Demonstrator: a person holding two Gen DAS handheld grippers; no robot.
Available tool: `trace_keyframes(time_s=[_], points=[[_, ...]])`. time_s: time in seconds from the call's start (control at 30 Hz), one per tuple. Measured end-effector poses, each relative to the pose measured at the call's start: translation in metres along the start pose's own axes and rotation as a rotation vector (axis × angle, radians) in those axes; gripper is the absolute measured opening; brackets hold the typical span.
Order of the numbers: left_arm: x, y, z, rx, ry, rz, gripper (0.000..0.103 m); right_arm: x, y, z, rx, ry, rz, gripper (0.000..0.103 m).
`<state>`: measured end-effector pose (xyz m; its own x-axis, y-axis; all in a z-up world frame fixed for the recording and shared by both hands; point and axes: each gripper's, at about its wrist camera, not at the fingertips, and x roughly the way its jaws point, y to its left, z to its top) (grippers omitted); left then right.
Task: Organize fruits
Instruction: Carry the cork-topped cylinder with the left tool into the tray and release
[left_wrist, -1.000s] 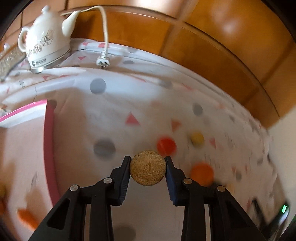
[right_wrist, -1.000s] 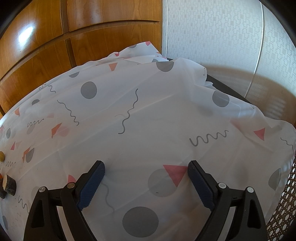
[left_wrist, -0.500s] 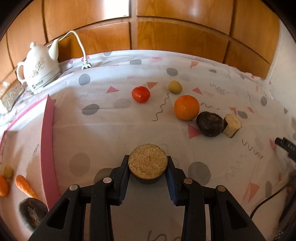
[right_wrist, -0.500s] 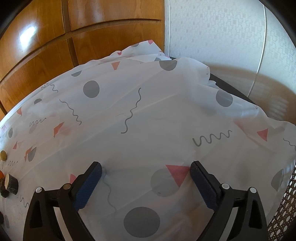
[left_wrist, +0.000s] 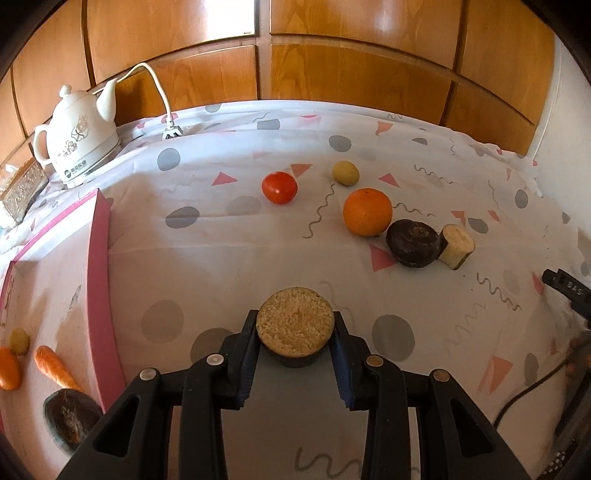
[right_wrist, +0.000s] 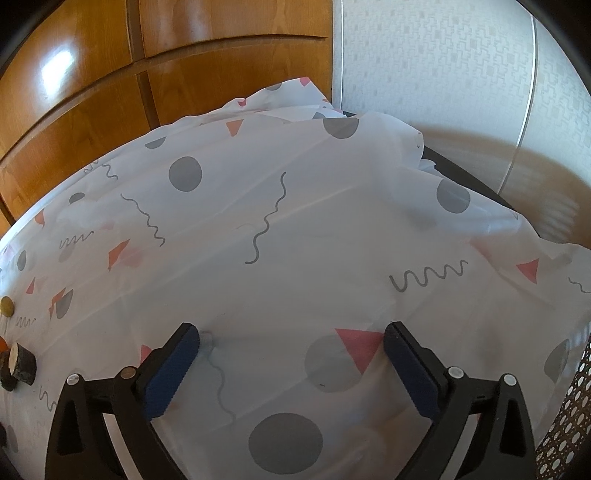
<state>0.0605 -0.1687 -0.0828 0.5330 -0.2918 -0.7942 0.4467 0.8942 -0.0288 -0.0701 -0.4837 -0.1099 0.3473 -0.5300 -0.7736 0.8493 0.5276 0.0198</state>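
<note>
- The left gripper (left_wrist: 295, 332) is seen with its jaws clamped on a round fruit slice (left_wrist: 295, 326), whose grainy tan cut face is turned toward the camera and whose dark rind shows beneath.
- The slice is held above the patterned tablecloth (left_wrist: 229, 251) that covers the bench, just right of a pink tray (left_wrist: 99, 258).
- In the tray, at the lower left, a carrot (left_wrist: 51, 365), an orange piece (left_wrist: 8, 367), a small yellowish fruit (left_wrist: 19, 341) and a dark round fruit (left_wrist: 70, 419) are seen; the dark one is partly hidden by the gripper's arm.
- Farther out on the cloth, a tomato (left_wrist: 279, 187), a small yellow-green fruit (left_wrist: 345, 172) and an orange (left_wrist: 367, 211) are laid apart from one another.
- A dark brown round fruit (left_wrist: 413, 243) is placed just right of the orange, touching a pale cut piece (left_wrist: 456, 245) on its far side.
- A white ceramic kettle (left_wrist: 75, 142) is stood at the far left corner, with its cord and plug (left_wrist: 171, 129) lying beside it.
- The right gripper (right_wrist: 291, 350) is held over a bare stretch of cloth; its jaws have just been opening and are set wide apart with nothing between them.
- At the left edge of the right wrist view, what may be the same cut piece (right_wrist: 20, 363) is glimpsed, too small to be named surely.
</note>
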Motion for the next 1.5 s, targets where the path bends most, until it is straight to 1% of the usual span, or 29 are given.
trace_keyframes(time_s=[0.13, 0.27, 0.43, 0.53, 0.7, 0.87, 1.1, 1.27, 1.33, 1.47, 1.5], points=[[-0.011, 0.005, -0.004, -0.025, 0.0, -0.014, 0.036, 0.0, 0.0, -0.001, 0.0, -0.001, 0.001, 0.102], [-0.027, 0.011, -0.005, -0.049, -0.019, -0.019, 0.036, 0.0, 0.001, -0.002, 0.001, -0.005, 0.003, 0.102], [-0.054, 0.021, 0.001, -0.072, -0.087, -0.018, 0.036, -0.001, 0.001, -0.002, 0.001, -0.006, 0.004, 0.102], [-0.069, 0.031, 0.005, -0.092, -0.131, -0.004, 0.036, -0.001, 0.001, -0.002, 0.002, -0.006, 0.003, 0.102], [-0.084, 0.056, 0.012, -0.153, -0.169, 0.033, 0.036, -0.001, 0.0, -0.002, 0.003, -0.006, 0.003, 0.102], [-0.088, 0.093, 0.012, -0.254, -0.169, 0.079, 0.036, -0.002, 0.0, -0.003, 0.003, -0.006, 0.003, 0.102], [-0.084, 0.16, 0.001, -0.432, -0.15, 0.181, 0.036, -0.002, 0.0, -0.003, 0.002, -0.006, 0.002, 0.102], [-0.075, 0.2, -0.005, -0.499, -0.13, 0.209, 0.036, -0.002, 0.0, -0.003, 0.002, -0.006, 0.002, 0.102], [-0.072, 0.213, -0.006, -0.518, -0.128, 0.221, 0.038, -0.002, 0.0, -0.003, 0.002, -0.006, 0.002, 0.102], [-0.067, 0.218, -0.01, -0.505, -0.12, 0.241, 0.041, -0.002, -0.001, -0.003, 0.001, -0.006, 0.002, 0.102], [-0.067, 0.217, -0.012, -0.499, -0.121, 0.247, 0.045, -0.002, -0.001, -0.003, 0.001, -0.006, 0.002, 0.102]])
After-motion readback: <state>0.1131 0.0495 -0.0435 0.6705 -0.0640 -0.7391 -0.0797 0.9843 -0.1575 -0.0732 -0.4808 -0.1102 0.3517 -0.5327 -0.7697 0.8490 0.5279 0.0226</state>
